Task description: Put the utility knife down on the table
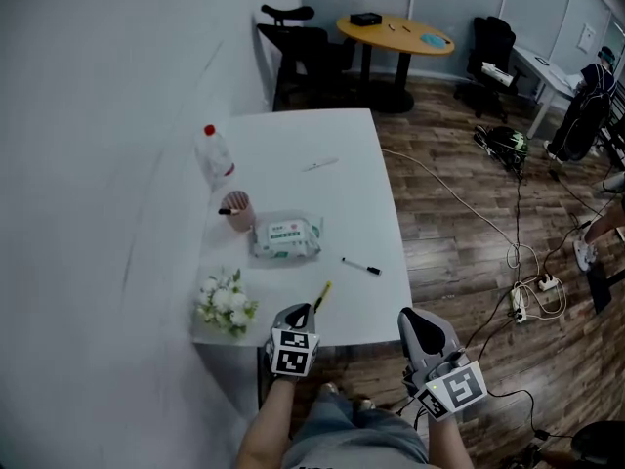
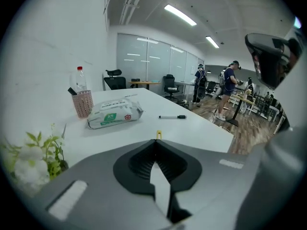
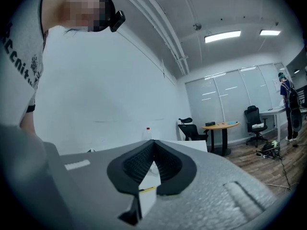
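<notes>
The yellow utility knife [image 1: 323, 294] sticks out over the near edge of the white table [image 1: 332, 145], slanting away from me. My left gripper [image 1: 305, 311] is shut on its near end. In the left gripper view only the knife's yellow tip [image 2: 158, 134] shows past the closed left gripper [image 2: 156, 140]. My right gripper [image 1: 410, 316] hangs off the table's near right corner over the wooden floor, shut and holding nothing. The right gripper view shows the right gripper [image 3: 153, 142] tip to tip, and a strip of the yellow knife [image 3: 147, 189] shows below it.
On the table lie a wet-wipes pack [image 1: 286, 236], a pink cup [image 1: 237, 211], a water bottle [image 1: 215, 154], white flowers [image 1: 226, 303], a black marker [image 1: 361, 266] and a pen [image 1: 319, 165]. A wall runs along the left. Cables and a power strip [image 1: 532, 296] lie on the floor at right.
</notes>
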